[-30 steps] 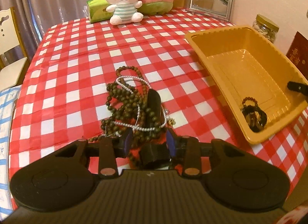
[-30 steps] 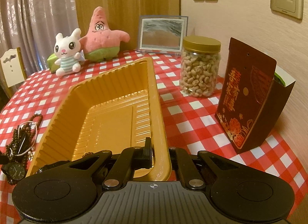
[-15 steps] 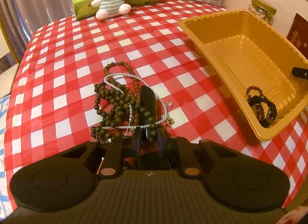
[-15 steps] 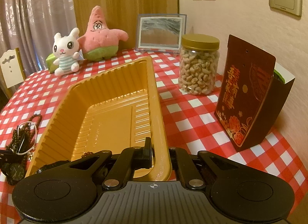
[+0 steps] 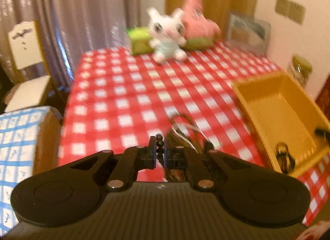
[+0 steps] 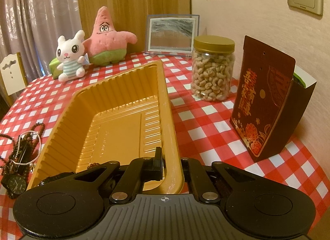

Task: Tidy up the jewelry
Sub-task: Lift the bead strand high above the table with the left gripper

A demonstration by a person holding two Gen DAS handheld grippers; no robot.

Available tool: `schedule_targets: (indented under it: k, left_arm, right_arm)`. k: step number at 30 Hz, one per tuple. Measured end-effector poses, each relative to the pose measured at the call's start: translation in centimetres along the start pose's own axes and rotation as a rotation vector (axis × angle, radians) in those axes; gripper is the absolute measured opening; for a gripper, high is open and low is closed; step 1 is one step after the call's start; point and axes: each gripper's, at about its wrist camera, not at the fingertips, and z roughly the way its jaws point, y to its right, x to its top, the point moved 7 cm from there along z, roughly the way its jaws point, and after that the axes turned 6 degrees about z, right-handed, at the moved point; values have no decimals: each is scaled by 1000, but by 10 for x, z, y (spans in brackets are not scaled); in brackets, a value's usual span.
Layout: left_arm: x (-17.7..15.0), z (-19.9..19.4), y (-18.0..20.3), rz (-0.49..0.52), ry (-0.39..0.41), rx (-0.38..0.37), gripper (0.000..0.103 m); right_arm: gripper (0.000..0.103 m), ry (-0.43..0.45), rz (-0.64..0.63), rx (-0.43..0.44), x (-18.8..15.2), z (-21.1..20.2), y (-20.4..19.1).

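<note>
My left gripper [image 5: 159, 147] is shut on a strand of dark beads [image 5: 159, 144] and is lifted above the table; the view is blurred. The rest of the jewelry pile [image 5: 185, 134] trails just right of the fingers. In the right wrist view the pile [image 6: 22, 151] of dark bead strands, a pearl chain and a black watch [image 6: 15, 184] lies left of the yellow tray [image 6: 115, 87]. A few bracelets [image 5: 285, 155] lie in the tray's near corner. My right gripper [image 6: 171, 163] is shut on the tray's near rim.
A red checked cloth [image 6: 206, 120] covers the table. A white bunny [image 6: 70, 56] and pink star plush [image 6: 107, 39], a picture frame [image 6: 172, 33], a cashew jar [image 6: 212, 72] and a dark red box [image 6: 266, 99] stand behind and right of the tray. A chair [image 5: 26, 62] stands left.
My left gripper closed on a dark bead strand in the pile and swung up and left, pulling the strand up. The right gripper has stayed on the tray rim.
</note>
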Motion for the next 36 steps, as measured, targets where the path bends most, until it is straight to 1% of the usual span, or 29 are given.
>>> schedule_targets:
  k: [3, 6, 15, 20, 23, 29, 36]
  left_arm:
    - [19, -13, -14, -13, 36, 16, 6]
    - [40, -29, -18, 5, 86, 30, 6]
    - [90, -76, -7, 30, 226, -13, 6]
    - [110, -97, 1, 51, 281, -22, 6]
    - [119, -109, 4, 62, 317, -14, 6]
    - [136, -131, 3, 51, 370, -13, 6]
    - [160, -158, 2, 70, 445, 9, 6]
  right_arm:
    - [5, 0, 0, 1, 0, 0, 0]
    - [5, 2, -1, 0, 0, 0, 0]
    - [5, 3, 4, 1, 0, 1, 0]
    - [5, 5, 8, 4, 1, 1, -1]
    - [5, 7, 11, 7, 1, 1, -1]
    - [5, 9, 11, 13, 0, 1, -1]
    - [5, 11, 10, 16, 0, 0, -1]
